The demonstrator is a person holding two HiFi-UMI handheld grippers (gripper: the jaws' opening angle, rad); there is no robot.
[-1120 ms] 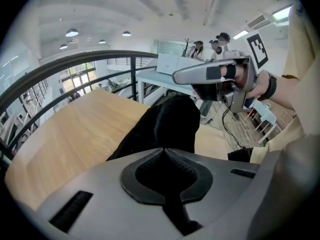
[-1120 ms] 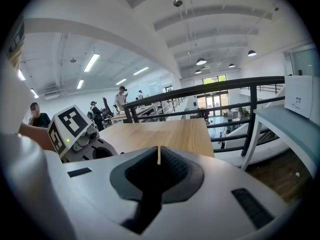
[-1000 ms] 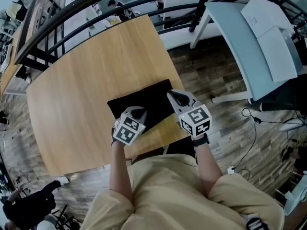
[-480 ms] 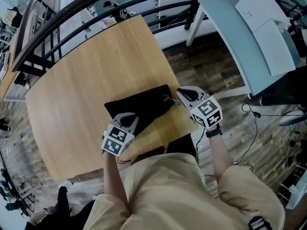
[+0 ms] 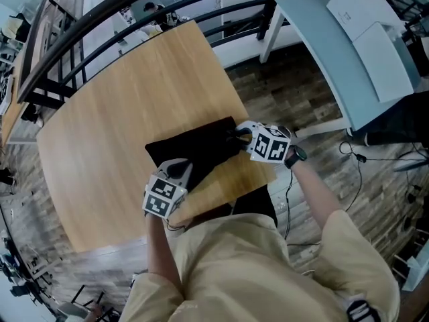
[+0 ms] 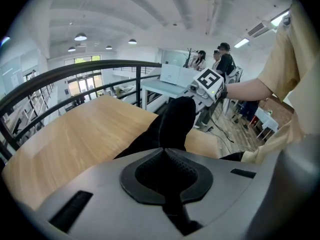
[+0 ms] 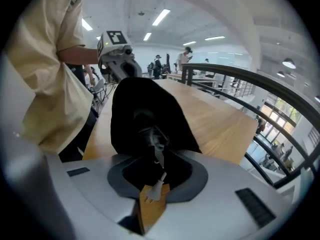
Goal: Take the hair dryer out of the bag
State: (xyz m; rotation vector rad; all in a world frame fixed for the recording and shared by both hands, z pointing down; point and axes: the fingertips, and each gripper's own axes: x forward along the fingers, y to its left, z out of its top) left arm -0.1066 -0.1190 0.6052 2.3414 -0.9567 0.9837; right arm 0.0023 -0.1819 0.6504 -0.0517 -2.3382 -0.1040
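A black bag (image 5: pixel 194 146) lies on the wooden table (image 5: pixel 120 92) near its front edge. My left gripper (image 5: pixel 179 171) is shut on the bag's near left corner, and black fabric (image 6: pixel 172 126) rises up out of its jaws. My right gripper (image 5: pixel 240 135) is at the bag's right end, by the open mouth (image 7: pixel 142 114). Its jaws are opening. A grey cord (image 7: pixel 156 144) with a white plug (image 7: pixel 152 191) hangs out of the mouth and lies between them, not pressed. The hair dryer's body is hidden in the bag.
The table's front edge (image 5: pixel 221 203) runs just behind both grippers, against the person's body. A white table with a printer (image 5: pixel 362 39) stands at the back right, and a dark railing (image 5: pixel 87 25) curves behind the table. Cables (image 5: pixel 348 159) lie on the floor at the right.
My right gripper swung out to the right, then dropped and rolled onto the bag's right end. The left gripper kept its hold and barely shifted.
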